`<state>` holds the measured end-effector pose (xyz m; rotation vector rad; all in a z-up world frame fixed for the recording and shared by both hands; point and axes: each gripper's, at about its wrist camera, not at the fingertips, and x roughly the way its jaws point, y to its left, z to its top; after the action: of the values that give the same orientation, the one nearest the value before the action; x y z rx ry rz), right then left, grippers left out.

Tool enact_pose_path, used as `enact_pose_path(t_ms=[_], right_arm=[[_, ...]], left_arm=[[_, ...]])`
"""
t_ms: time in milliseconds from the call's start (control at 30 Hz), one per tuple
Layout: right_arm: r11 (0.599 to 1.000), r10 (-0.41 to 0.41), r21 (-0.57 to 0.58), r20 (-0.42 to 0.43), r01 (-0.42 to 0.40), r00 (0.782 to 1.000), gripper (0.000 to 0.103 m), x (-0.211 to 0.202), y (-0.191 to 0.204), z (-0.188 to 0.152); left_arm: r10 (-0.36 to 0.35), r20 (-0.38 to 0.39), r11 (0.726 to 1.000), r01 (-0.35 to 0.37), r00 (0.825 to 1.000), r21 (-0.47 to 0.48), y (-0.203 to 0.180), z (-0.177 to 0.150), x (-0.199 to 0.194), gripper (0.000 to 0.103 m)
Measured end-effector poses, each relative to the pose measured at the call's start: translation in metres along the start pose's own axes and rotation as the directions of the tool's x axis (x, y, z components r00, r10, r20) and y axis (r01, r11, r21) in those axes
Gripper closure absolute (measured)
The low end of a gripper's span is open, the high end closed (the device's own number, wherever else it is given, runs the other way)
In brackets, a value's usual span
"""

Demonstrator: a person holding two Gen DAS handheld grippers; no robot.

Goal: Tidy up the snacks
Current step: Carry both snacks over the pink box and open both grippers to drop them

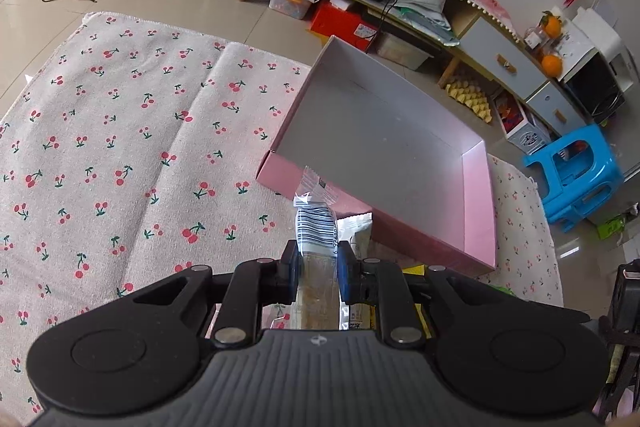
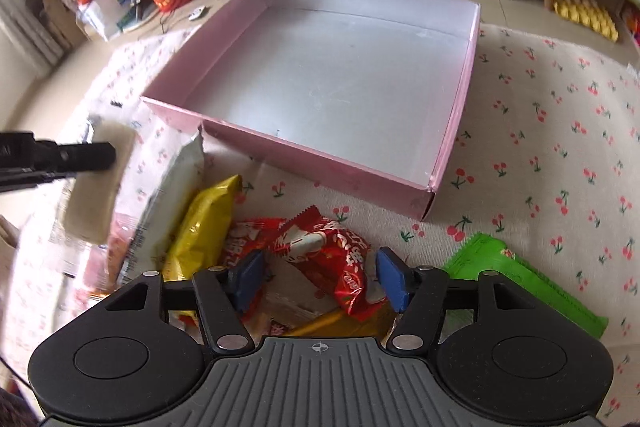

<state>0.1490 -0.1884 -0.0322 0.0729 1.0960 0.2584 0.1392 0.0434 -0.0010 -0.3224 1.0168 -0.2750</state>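
We see a cherry-print cloth (image 1: 120, 131) under the pink box (image 2: 452, 143), cabinets beyond. Our left gripper (image 1: 318, 267) jaws clamp a clear-wrapped snack (image 1: 316, 227) near the box. Only the right view shows the snack pile (image 2: 240, 239) beneath our right gripper (image 2: 320, 277), jaws apart, gripping nothing.

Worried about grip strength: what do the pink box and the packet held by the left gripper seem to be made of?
Pink box: likely thin cardboard, matte, with folded corners and a grey inside. Packet: clear glossy plastic film, crimped end, printed barcode, clamped in the left gripper.
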Motion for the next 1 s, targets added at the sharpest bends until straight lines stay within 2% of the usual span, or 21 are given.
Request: enact_pose_path(t_ms=[33,67,100,300,400,500,600,667,833,933,1000], right_arm=[[1.000,-0.022,-0.007,0.006,0.022,1.000,0.044,0.002,0.000,-0.001],[0.999,-0.038,-0.006,0.015,0.039,0.999,0.050,0.003,0.000,-0.002],[0.999,-0.044,-0.002,0.024,0.044,0.999,0.066,0.003,-0.001,-0.003],[0.997,-0.020,0.070,0.041,0.017,0.999,0.068,-0.006,-0.011,-0.003],[0.992,0.051,0.109,0.060,-0.057,0.997,0.068,-0.022,-0.016,0.003],[0.977,0.122,0.158,0.117,-0.140,0.986,0.068,-0.041,-0.023,0.009],[0.944,0.179,0.236,0.221,-0.230,0.959,0.068,-0.053,-0.037,0.016],[0.930,0.170,0.272,0.274,-0.245,0.947,0.068,-0.053,-0.046,0.020],[0.921,0.111,0.330,0.294,-0.209,0.949,0.068,-0.033,-0.058,0.028],[0.909,0.118,0.348,0.314,-0.230,0.942,0.068,-0.020,-0.062,0.033],[0.903,0.130,0.353,0.320,-0.245,0.938,0.068,-0.011,-0.062,0.036]], left_arm=[[0.001,-0.003,1.000,-0.001,1.000,0.002,0.000,0.000,0.001,0.086],[0.001,-0.005,1.000,-0.001,1.000,0.004,-0.001,-0.001,0.001,0.086],[0.002,-0.007,1.000,-0.002,1.000,0.009,-0.001,-0.003,0.001,0.086],[0.023,0.007,0.998,-0.024,1.000,0.056,-0.008,-0.006,0.000,0.086],[0.017,0.025,0.997,-0.019,1.000,0.070,-0.009,-0.003,-0.004,0.086],[0.017,0.052,0.995,-0.022,0.998,0.098,-0.014,0.008,-0.003,0.086],[0.015,0.091,0.992,-0.026,0.996,0.122,-0.020,0.021,0.003,0.086],[0.009,0.114,0.990,-0.025,0.993,0.137,-0.024,0.031,0.009,0.086],[-0.006,0.190,0.980,-0.032,0.982,0.194,-0.040,0.056,0.028,0.086],[-0.001,0.245,0.964,-0.064,0.969,0.258,-0.048,0.059,0.044,0.086],[0.022,0.254,0.949,-0.101,0.967,0.300,-0.049,0.055,0.054,0.086]])
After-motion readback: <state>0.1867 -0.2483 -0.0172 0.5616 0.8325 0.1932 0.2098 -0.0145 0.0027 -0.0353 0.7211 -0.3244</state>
